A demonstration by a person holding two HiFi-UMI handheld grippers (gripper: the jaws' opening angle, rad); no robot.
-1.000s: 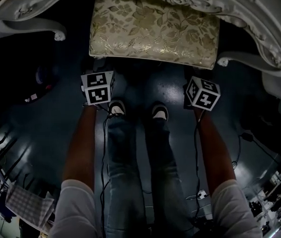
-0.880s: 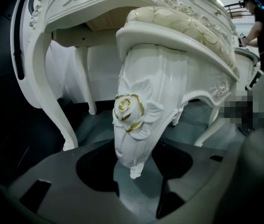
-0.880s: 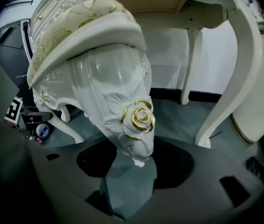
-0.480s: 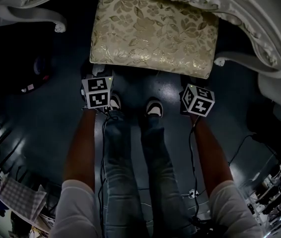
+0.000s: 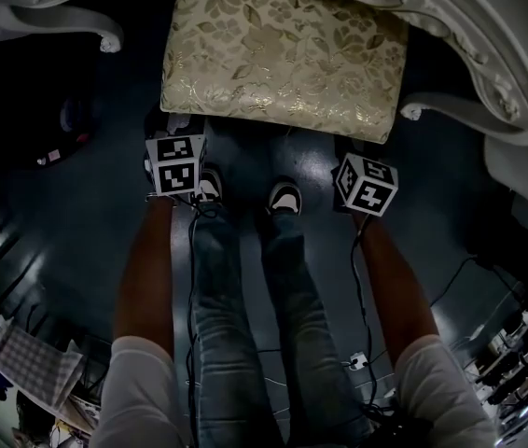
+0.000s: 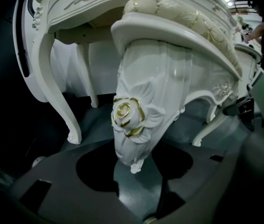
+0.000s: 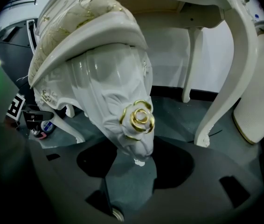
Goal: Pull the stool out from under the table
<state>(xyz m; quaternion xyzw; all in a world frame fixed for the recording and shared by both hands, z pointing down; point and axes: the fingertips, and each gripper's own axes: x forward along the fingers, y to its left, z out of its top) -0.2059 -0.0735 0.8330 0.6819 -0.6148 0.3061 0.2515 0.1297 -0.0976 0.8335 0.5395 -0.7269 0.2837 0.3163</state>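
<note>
The stool, with its gold floral cushion (image 5: 283, 54), stands half under the white carved table (image 5: 488, 45). My left gripper (image 5: 174, 161) sits at the stool's front left corner and my right gripper (image 5: 367, 183) at its front right corner. In the left gripper view a white carved stool leg with a gold rose (image 6: 139, 111) stands between the jaws of the left gripper (image 6: 134, 160), which is shut on it. The right gripper view shows the other front leg (image 7: 122, 111) held the same way by the right gripper (image 7: 139, 157).
Curved white table legs (image 6: 52, 92) (image 7: 234, 69) stand beside and behind the stool. The person's shoes (image 5: 210, 185) (image 5: 284, 197) are on the dark floor between the grippers. Cables (image 5: 451, 287) trail at the right and clutter (image 5: 21, 371) lies at the lower left.
The stool has slid out from under the table toward the person, with more of the cushion showing. Both grippers moved back with it, still at the front legs.
</note>
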